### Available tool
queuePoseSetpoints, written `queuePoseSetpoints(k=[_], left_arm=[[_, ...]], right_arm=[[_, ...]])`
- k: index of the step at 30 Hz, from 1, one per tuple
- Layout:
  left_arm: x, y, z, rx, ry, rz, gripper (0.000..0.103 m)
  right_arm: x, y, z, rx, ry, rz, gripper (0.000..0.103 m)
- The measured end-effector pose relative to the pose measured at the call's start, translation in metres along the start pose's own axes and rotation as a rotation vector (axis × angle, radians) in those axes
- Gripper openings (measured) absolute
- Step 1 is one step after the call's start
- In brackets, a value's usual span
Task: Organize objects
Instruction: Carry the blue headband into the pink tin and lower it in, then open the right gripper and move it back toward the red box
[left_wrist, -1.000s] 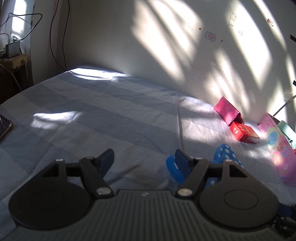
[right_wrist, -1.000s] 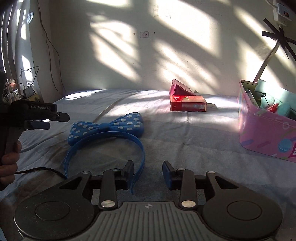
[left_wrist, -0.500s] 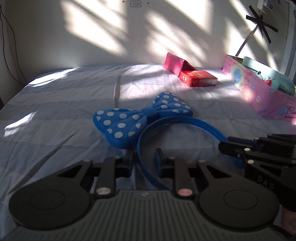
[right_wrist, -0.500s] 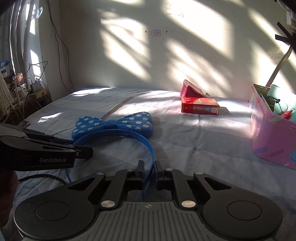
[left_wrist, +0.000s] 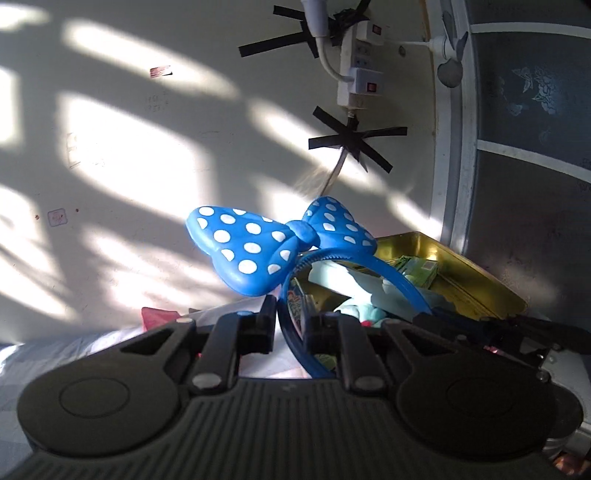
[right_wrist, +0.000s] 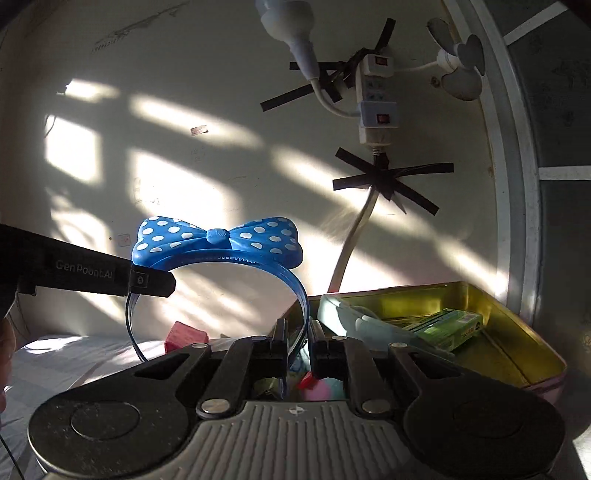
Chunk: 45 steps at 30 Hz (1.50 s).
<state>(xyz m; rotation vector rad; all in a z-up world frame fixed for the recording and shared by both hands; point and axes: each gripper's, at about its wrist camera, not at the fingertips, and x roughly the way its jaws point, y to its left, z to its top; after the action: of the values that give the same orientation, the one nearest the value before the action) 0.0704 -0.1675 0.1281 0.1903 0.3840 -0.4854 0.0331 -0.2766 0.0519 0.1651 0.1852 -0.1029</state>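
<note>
Half a second ago the blue headband (right_wrist: 218, 243) lay flat on the bed; now it hangs in the air at frame centre, bow uppermost, over the open pink tin (right_wrist: 517, 332) at lower right. The bed (right_wrist: 55, 354) shows at lower left, with a pink box (right_wrist: 184, 334) on it. The right tongs (right_wrist: 298, 345) are narrowed on one end of the band. The left tongs (left_wrist: 291, 325) hold the other end, with the band against the right finger and a gap beside the left.
</note>
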Motion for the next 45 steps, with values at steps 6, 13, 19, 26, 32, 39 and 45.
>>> queuePoseSetpoints(k=[6, 13, 19, 26, 32, 39, 45], left_arm=[[0.084, -0.07, 0.019, 0.024, 0.079, -0.099, 0.016], [0.159, -0.111, 0.013, 0.108, 0.151, -0.046, 0.022], [0.155, -0.111, 0.011, 0.092, 0.135, -0.049, 0.039], [0.09, -0.083, 0.005, 0.033, 0.041, -0.06, 0.045], [0.05, -0.055, -0.02, -0.021, 0.063, -0.023, 0.045], [0.036, -0.038, -0.048, -0.046, 0.148, 0.034, 0.045], [0.021, -0.021, -0.067, -0.067, 0.168, 0.064, 0.049]], right_arm=[[0.024, -0.088, 0.005, 0.046, 0.045, -0.144, 0.008], [0.063, -0.13, -0.013, 0.081, 0.108, -0.231, 0.021], [0.048, -0.137, -0.012, 0.102, 0.052, -0.227, 0.031], [0.019, -0.113, -0.009, 0.091, -0.024, -0.182, 0.031], [-0.012, -0.077, -0.017, 0.048, -0.077, -0.137, 0.031], [-0.041, -0.051, -0.037, 0.095, -0.063, -0.115, 0.031], [-0.051, -0.041, -0.05, 0.122, 0.003, -0.1, 0.032]])
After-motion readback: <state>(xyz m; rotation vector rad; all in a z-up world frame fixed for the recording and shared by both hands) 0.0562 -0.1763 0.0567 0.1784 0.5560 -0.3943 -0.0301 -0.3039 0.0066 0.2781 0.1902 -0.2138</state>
